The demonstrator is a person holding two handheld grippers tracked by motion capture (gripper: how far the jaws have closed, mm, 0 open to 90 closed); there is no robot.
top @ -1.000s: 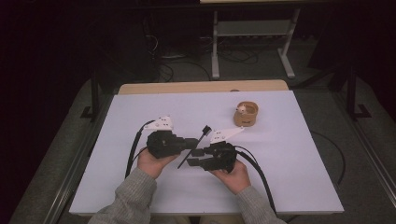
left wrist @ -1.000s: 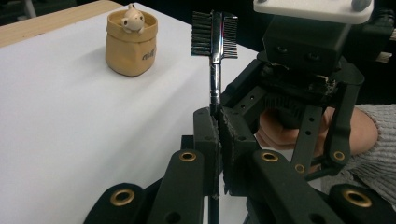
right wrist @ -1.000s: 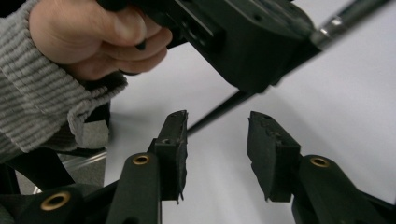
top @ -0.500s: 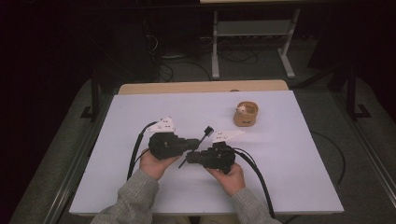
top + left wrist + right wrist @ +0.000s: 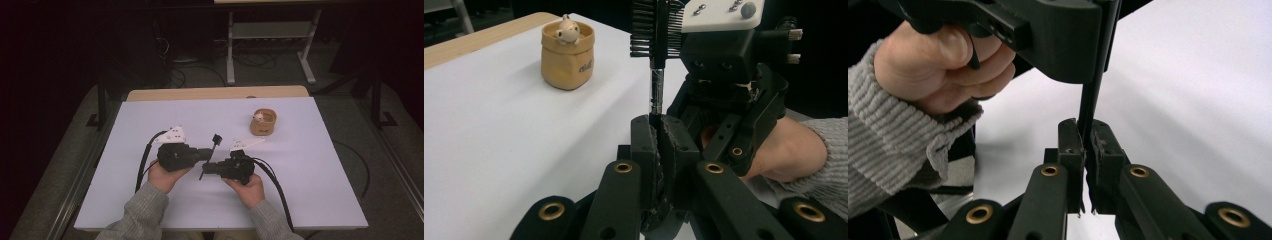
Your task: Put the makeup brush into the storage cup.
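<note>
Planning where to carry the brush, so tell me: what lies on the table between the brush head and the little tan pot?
Nothing: in the high view the white table is bare between the brush and the pot.

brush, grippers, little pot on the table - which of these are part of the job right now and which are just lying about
In the job:
- black brush, its handle clamped by both grippers
- left gripper, shut on the handle
- right gripper, shut on the handle lower down

Lying about:
- tan pot with a small animal figure, standing apart on the white table

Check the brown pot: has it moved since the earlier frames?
No. The brown pot sits at the same spot near the table's far edge.
</note>
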